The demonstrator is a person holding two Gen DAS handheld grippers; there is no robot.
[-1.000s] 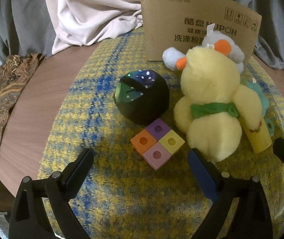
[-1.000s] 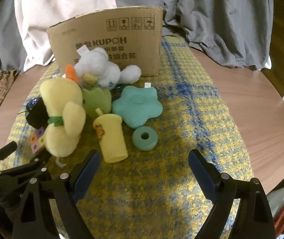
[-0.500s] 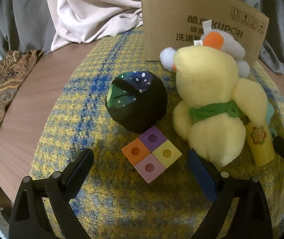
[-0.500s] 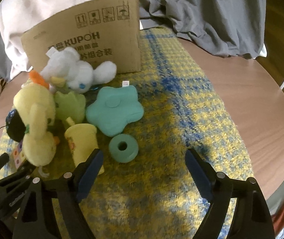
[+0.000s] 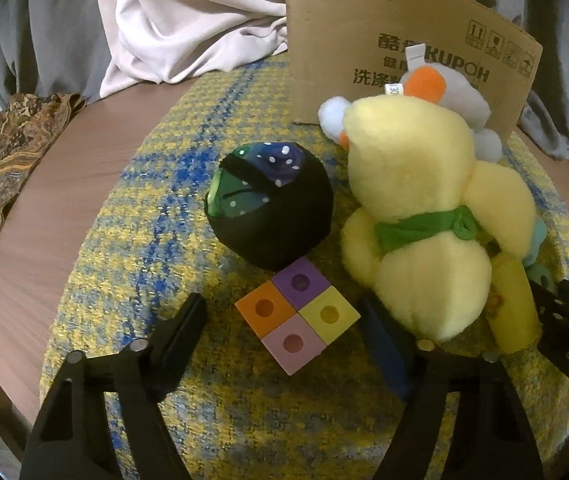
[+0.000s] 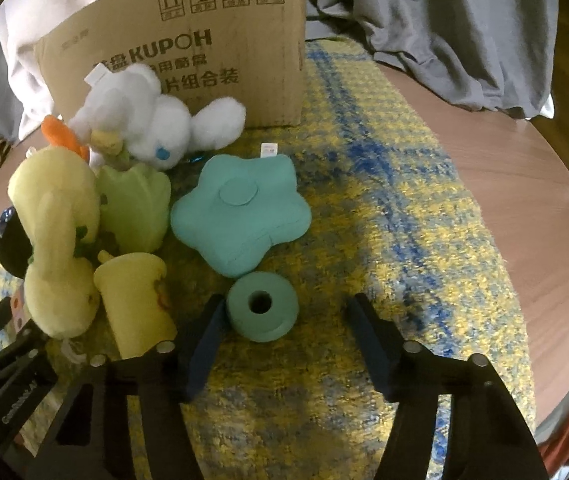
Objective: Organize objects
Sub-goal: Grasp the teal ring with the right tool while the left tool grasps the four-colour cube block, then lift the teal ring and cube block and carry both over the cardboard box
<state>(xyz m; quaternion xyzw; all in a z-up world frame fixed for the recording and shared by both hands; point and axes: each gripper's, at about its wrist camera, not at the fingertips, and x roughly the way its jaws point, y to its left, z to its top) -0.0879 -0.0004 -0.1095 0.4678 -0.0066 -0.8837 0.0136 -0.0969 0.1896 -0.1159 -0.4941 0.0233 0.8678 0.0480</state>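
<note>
1. Nothing looks sorted yet: the toys lie clustered on the plaid cloth (image 6: 424,208), near the cardboard box (image 6: 188,52).
2. The left gripper (image 5: 284,320), jaws just narrowing, brackets the four-colour block (image 5: 297,320), seemingly untouched.
3. The right gripper (image 6: 284,320), also closing, flanks the teal ring (image 6: 262,306) without clamping.

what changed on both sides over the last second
Both grippers' fingers have just been closing. The left gripper now brackets the four-colour foam block square, the fingers not yet touching it. The right gripper moved forward and down, so the teal foam ring lies between its fingers, nearest the left one; contact is unclear. The yellow plush duck, teal star cushion and cardboard box stayed put.
</note>
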